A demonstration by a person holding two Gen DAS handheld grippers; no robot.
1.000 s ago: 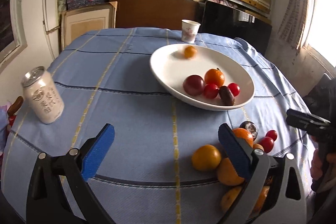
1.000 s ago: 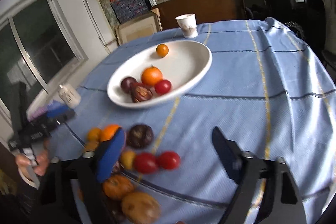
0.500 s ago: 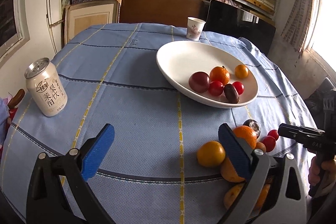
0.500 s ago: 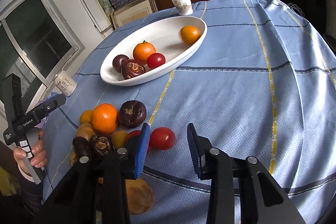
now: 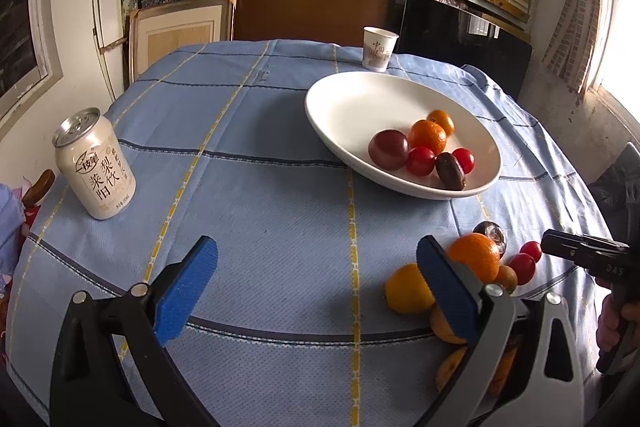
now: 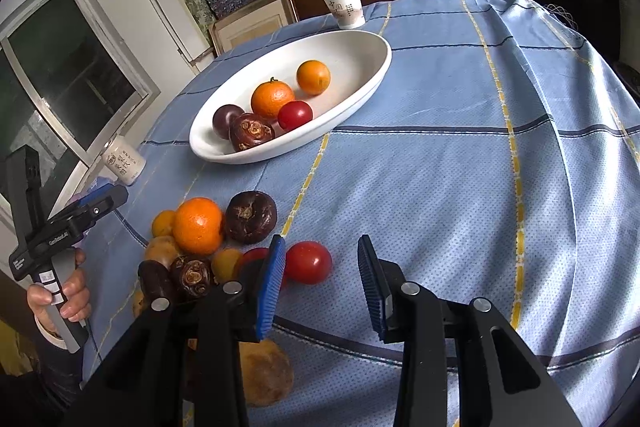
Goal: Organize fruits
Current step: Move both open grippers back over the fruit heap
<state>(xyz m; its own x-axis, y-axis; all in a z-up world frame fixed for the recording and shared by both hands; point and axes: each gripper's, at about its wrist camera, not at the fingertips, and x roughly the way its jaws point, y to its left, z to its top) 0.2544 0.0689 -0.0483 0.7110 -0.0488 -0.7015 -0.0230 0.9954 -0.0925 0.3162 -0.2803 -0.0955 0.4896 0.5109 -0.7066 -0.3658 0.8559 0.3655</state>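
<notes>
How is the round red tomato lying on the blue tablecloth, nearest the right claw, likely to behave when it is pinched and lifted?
The round red tomato looks smooth and glossy, so it may slip between flat pads. Being round on the flat blue tablecloth, it will probably roll if nudged. Its thin skin suggests a hard squeeze could bruise it.

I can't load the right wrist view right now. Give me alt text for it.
The right gripper hovers empty, jaws partly open, just above a red tomato at the edge of a loose fruit pile on the blue tablecloth. Beyond, a white oval bowl holds oranges, a tomato and dark fruits; a paper cup stands behind it.
</notes>
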